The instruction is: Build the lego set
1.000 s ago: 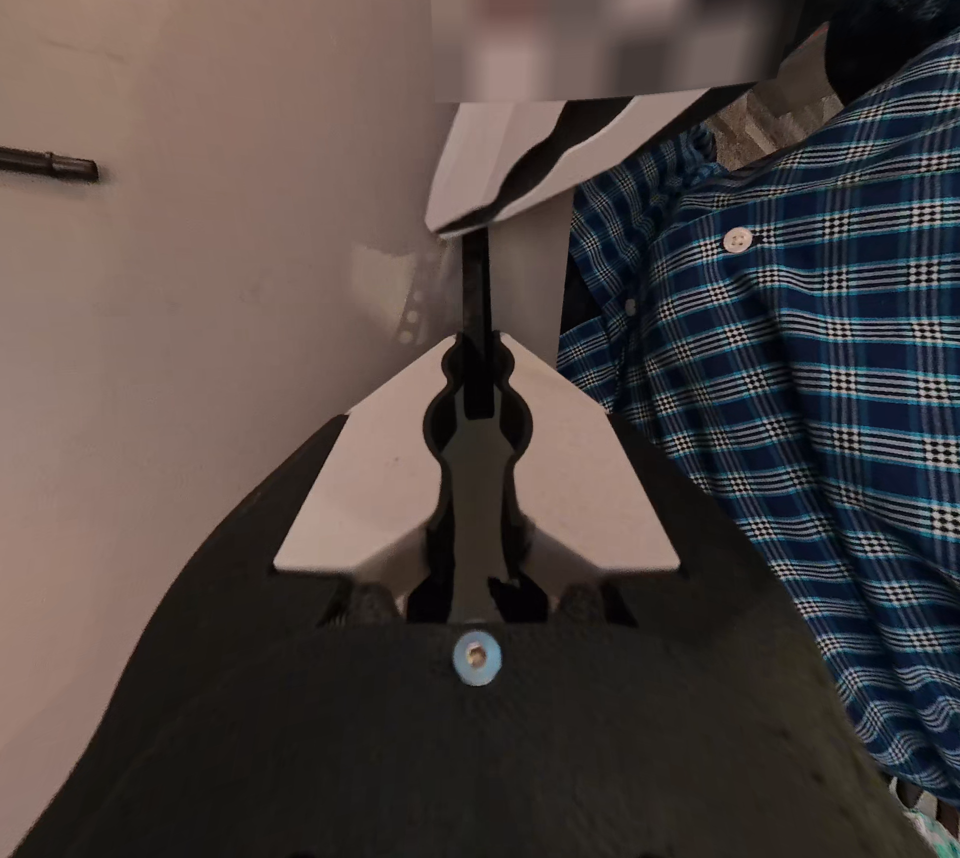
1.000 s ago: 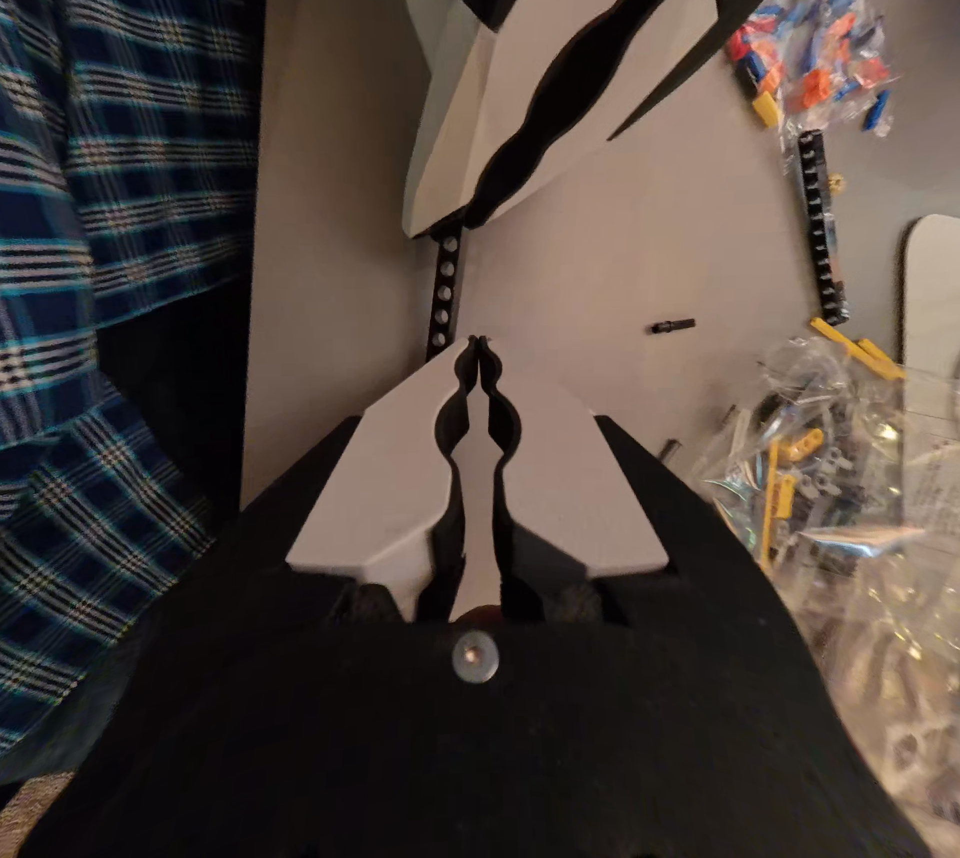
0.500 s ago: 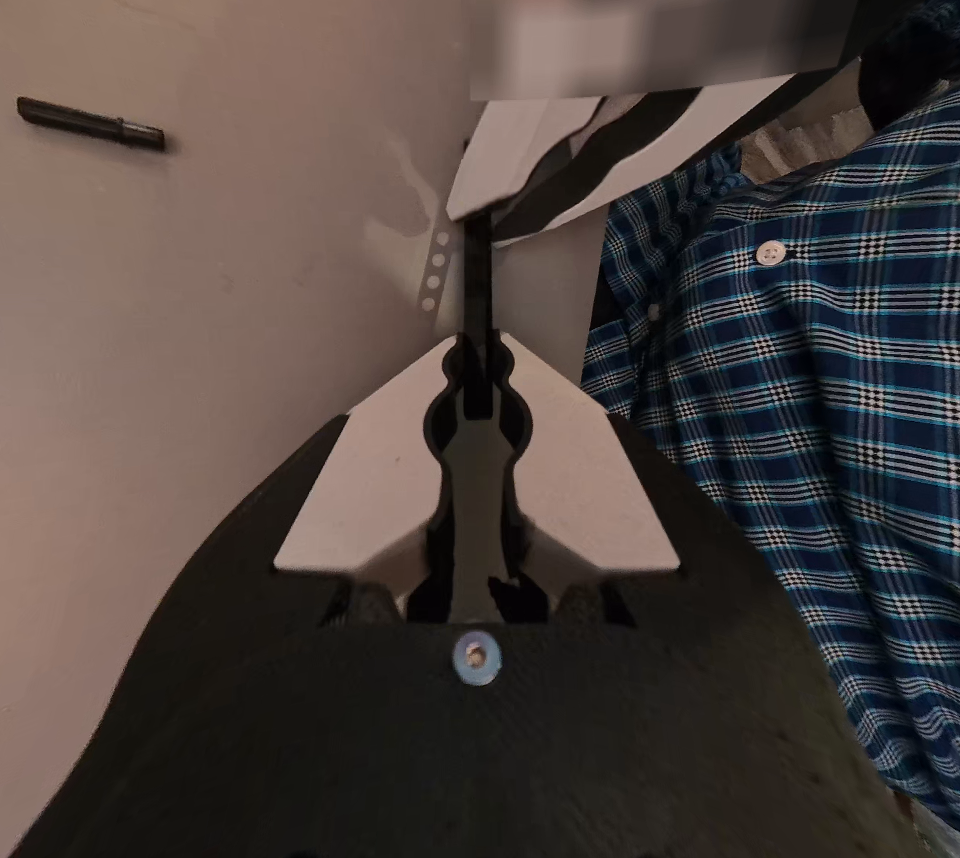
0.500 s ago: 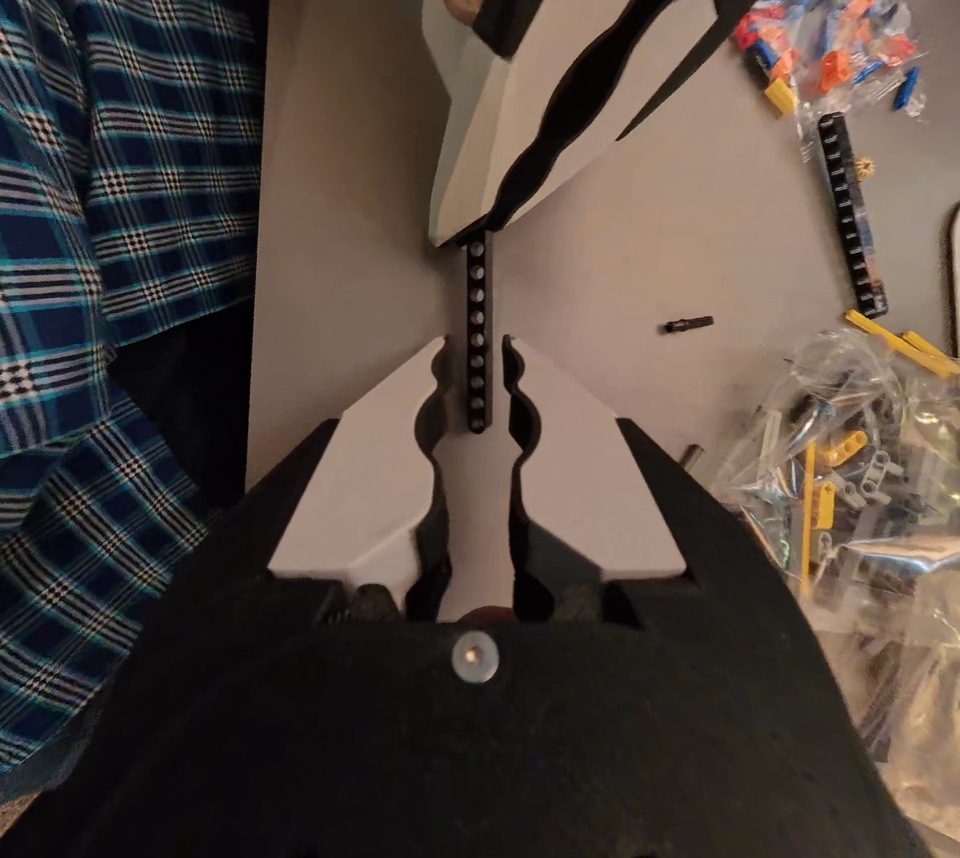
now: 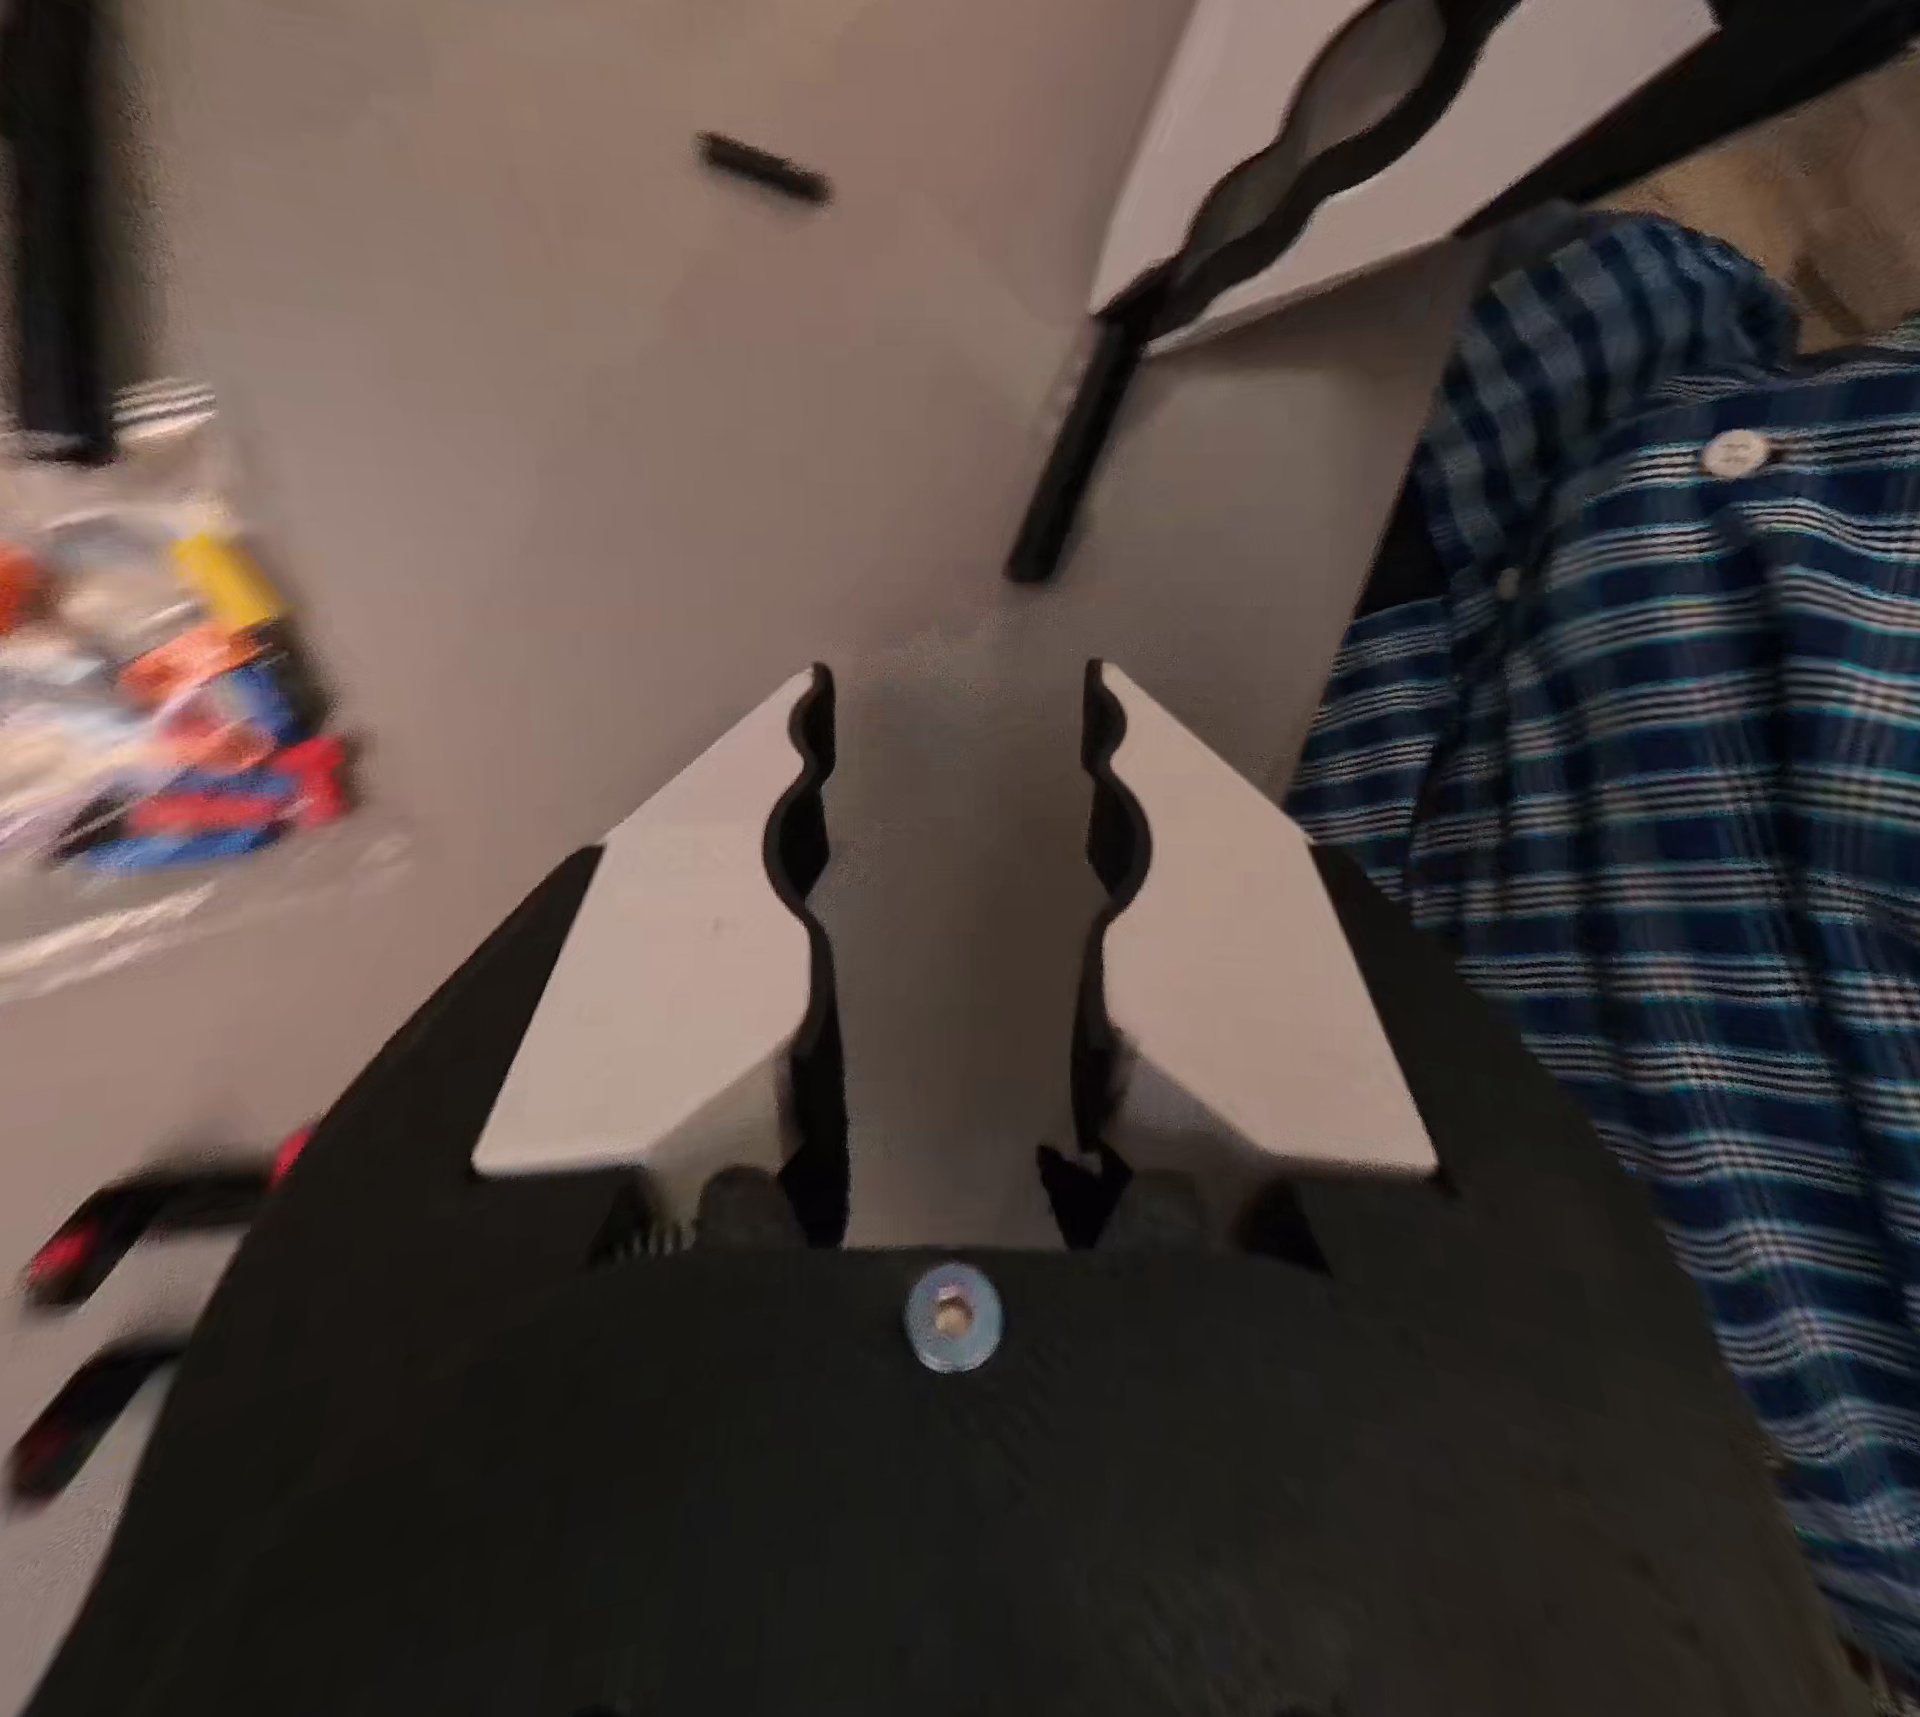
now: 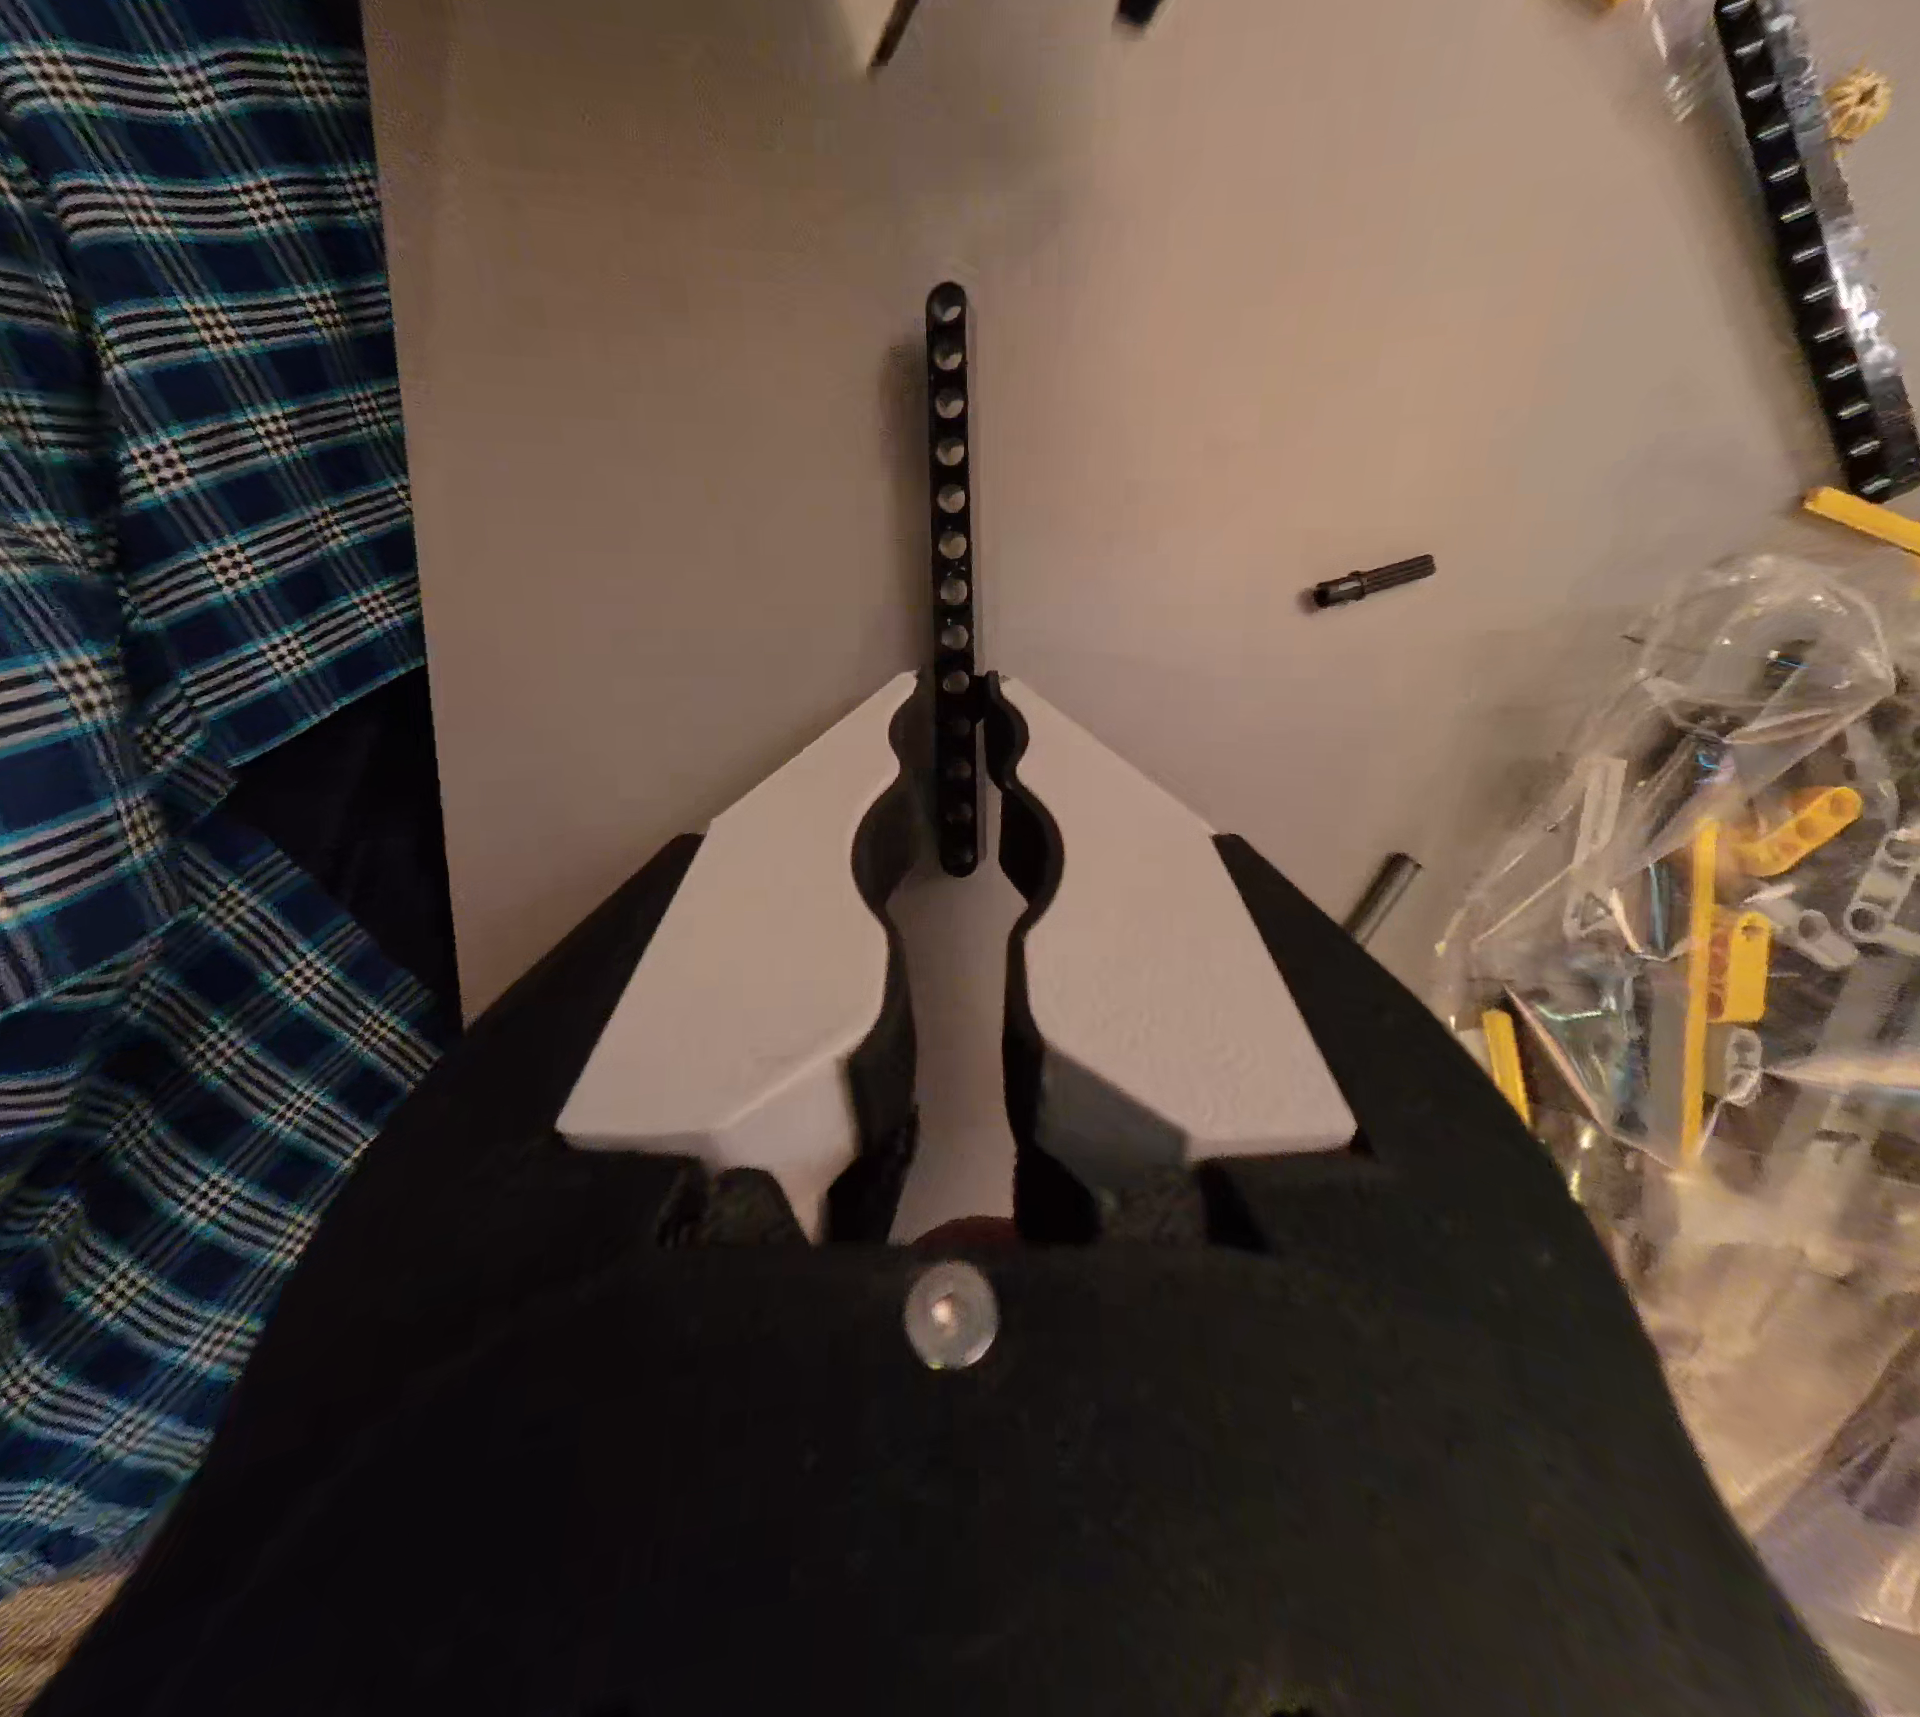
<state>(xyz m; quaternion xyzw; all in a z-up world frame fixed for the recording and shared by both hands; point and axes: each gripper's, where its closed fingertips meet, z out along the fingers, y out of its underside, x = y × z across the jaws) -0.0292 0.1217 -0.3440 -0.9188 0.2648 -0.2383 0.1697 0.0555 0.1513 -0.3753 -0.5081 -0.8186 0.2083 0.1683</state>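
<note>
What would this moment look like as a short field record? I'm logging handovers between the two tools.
left gripper: jaws open, nothing between them
right gripper: jaws shut on the black holed beam
beam pose: sticks straight out ahead of the right jaws, above the white table
loose parts: short black pin on the table to the right; second black beam lying farther right
bags: clear bag of yellow and grey parts at right; bag of orange and blue parts at left
person: plaid shirt at the table edge
</note>
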